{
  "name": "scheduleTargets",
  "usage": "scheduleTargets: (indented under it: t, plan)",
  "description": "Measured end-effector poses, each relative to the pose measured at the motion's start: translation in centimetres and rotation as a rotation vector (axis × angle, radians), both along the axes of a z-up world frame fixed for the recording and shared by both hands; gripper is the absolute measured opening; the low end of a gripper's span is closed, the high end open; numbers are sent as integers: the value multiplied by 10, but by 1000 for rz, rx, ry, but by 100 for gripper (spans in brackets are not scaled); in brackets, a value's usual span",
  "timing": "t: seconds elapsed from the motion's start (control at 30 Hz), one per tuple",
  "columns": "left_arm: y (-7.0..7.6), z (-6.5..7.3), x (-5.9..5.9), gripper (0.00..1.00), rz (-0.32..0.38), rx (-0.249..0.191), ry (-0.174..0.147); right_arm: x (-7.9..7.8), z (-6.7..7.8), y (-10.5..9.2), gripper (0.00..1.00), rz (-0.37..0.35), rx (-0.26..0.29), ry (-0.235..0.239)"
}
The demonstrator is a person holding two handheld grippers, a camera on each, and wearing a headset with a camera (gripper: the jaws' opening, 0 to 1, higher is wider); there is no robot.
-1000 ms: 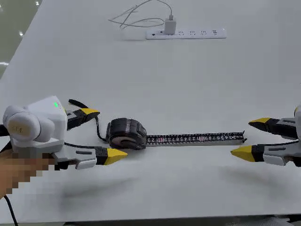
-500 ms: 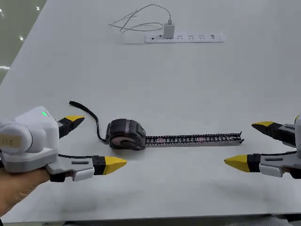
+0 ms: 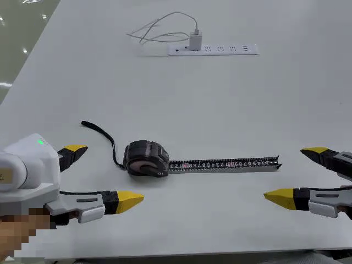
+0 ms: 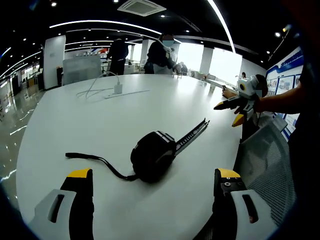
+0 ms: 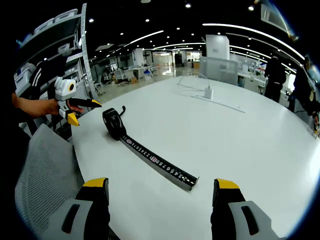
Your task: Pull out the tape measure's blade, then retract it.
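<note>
– Starting with the head view: where is the tape measure (image 3: 146,158) seen?
– It is seen lying on the white table (image 3: 220,110), near the front edge. Its blade (image 3: 223,164) is drawn out flat to the right and its black strap (image 3: 102,137) is trailed off to the left. The left gripper (image 3: 102,176) is held just left of the case with its jaws spread apart, and the case is not touched. The right gripper (image 3: 297,172) is held beyond the blade's end, its jaws likewise spread wide and empty. A power strip (image 3: 214,49) with a plugged charger (image 3: 195,39) and white cable (image 3: 154,30) is laid at the far side.
– And the left gripper view?
– The case is found ahead of the two yellow-tipped jaws, between them and apart from both. The blade is run away toward the right gripper.
– The right gripper view?
– The blade's end is seen just ahead of the open jaws, between them and untouched, and numbers are printed along it. The case is seen at the far end, near the left gripper. A grey mesh chair back (image 5: 40,175) is seen at the lower left.
</note>
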State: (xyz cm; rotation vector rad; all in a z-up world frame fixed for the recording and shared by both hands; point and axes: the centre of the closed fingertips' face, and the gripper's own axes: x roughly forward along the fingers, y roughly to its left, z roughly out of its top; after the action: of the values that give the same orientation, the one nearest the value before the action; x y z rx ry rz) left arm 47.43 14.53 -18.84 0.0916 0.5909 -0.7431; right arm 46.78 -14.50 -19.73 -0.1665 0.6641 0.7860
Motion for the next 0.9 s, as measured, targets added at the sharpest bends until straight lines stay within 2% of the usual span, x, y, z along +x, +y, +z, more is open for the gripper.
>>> scheduleTargets:
  t: [0.23,0.6,0.9]
  plan:
    - [0,10,-3,99,19,-14,-6,-8,5,-3,85,-13,10,-4]
    - [2,13,-9,99,26,-5,-5,-13,16,-5,87,-21,21,-22]
    - [5,17,-12,99,27,-5,-7,-18,28,-5,93,-32,48,-55]
